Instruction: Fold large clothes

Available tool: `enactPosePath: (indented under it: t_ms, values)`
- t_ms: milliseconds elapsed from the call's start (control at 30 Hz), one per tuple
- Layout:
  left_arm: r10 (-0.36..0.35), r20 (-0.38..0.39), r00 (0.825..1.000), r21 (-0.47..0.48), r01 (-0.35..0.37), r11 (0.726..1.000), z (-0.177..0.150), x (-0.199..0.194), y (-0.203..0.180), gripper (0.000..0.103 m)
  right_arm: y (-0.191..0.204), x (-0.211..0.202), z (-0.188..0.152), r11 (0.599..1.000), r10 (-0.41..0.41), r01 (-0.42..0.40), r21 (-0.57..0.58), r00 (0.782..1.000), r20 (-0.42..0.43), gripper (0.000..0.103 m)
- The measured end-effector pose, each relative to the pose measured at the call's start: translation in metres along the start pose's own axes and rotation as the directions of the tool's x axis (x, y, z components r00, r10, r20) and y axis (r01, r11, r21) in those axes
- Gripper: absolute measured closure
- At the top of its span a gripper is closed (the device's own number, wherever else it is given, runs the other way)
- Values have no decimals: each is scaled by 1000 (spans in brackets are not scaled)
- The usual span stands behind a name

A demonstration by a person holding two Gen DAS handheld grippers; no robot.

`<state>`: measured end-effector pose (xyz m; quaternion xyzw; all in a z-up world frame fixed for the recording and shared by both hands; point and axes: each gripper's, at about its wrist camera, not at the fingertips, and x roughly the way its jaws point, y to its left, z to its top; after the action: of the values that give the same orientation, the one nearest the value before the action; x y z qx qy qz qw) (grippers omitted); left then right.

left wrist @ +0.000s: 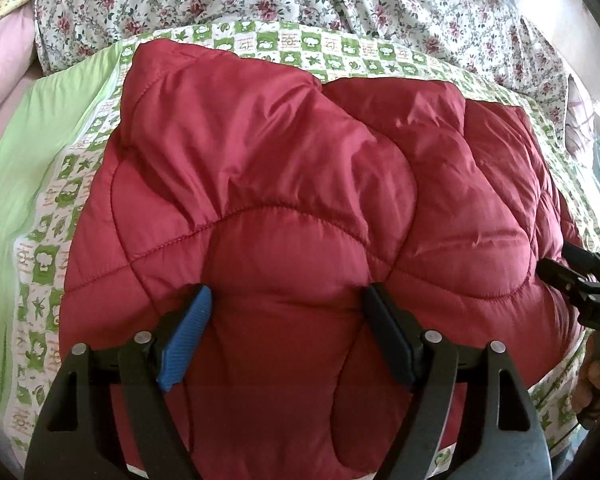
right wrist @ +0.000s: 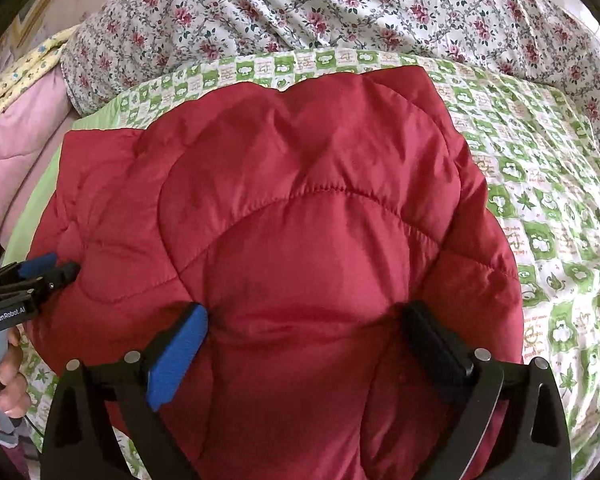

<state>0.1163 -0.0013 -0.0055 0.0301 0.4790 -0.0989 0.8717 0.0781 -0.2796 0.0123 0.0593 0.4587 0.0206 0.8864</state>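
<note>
Red jacket (right wrist: 300,220); "GenRobot.AI" tongs (right wrist: 48,270)

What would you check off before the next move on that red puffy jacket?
1. Red jacket lies folded on the green patterned sheet: ok.
2. Left gripper open: ok.
3. Right gripper open: ok.
4. Pads pinching fabric: not ok; the padding bulges between the jaws.
5. Both grippers at the jacket's near edge: ok.
6. Sleeves tucked inside: cannot tell.
</note>
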Motion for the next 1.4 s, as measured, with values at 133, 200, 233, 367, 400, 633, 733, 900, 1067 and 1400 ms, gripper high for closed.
enactPosePath:
  t_ms: [133,200,233,367,400,633,733,900,1067,1400]
  values:
    - [5,-4,1000,3,-5,1000,0,-1,0,24,1,-8,3,1000,6,-6,14,1000,3,5]
    - [9,-4,1000,7,-9,1000,-1,-1,0,24,2,-15,3,1000,16,-17,17,1000,19,5]
    - [13,-4,1000,9,-13,1000,0,-1,-1,24,3,-19,4,1000,21,-21,15,999,29,5]
    - [25,8,1000,10,-26,1000,-1,-9,-2,24,7,-32,8,1000,24,-23,-4,998,61,5]
    - [34,16,999,9,-34,999,-2,-12,-2,24,8,-35,9,1000,29,-28,-9,997,68,5]
    - [163,97,982,11,-165,986,2,-28,8,24,20,-27,20,997,56,-52,-54,996,67,7]
    - [167,74,983,6,-168,986,9,-16,17,24,20,-12,25,997,63,-61,-52,997,40,9]
    - [179,54,982,21,-180,983,15,2,17,24,12,17,32,998,34,-34,-45,999,3,8]
    - [186,44,982,22,-187,982,20,14,16,24,6,30,38,999,15,-16,-44,1000,-17,7]
    - [187,43,981,27,-189,982,26,28,17,22,0,43,43,999,29,-30,-37,999,-20,6]
